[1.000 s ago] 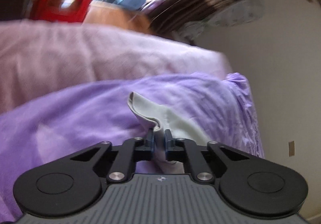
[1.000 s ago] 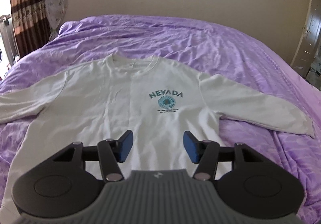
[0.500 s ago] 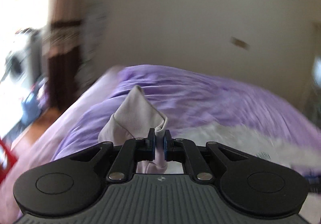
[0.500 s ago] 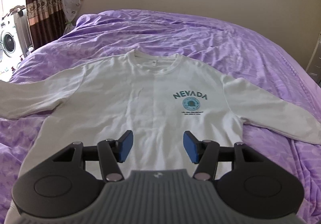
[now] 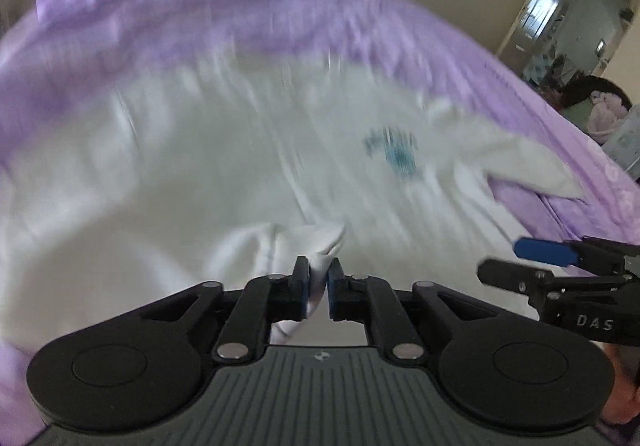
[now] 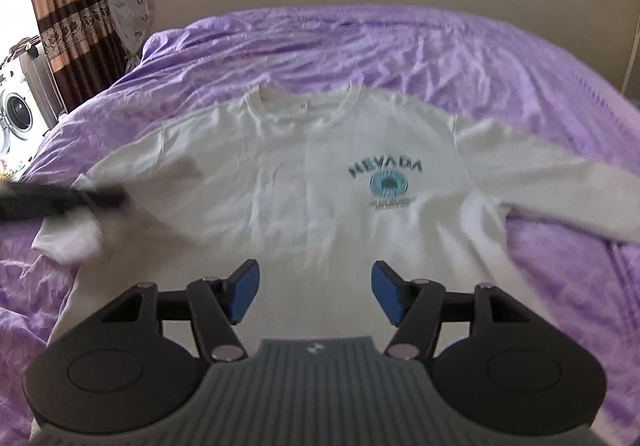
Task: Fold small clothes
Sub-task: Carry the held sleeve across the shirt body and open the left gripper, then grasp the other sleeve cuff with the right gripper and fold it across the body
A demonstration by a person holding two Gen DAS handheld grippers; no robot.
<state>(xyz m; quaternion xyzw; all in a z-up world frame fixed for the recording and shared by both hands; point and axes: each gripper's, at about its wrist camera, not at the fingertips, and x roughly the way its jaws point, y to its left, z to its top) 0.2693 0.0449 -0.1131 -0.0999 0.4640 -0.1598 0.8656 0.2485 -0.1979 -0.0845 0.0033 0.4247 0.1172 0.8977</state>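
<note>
One sleeve (image 5: pixel 320 238) between narrow jaws

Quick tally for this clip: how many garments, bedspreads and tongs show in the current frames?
Garments: 1, the white sweatshirt
Purple bedspread: 1
Tongs: 2, left tongs with the sleeve cuff between them, right tongs open over the hem
Total: 4

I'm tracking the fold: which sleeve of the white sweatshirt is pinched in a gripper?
The sleeve in the left gripper; the other sleeve lies flat.
</note>
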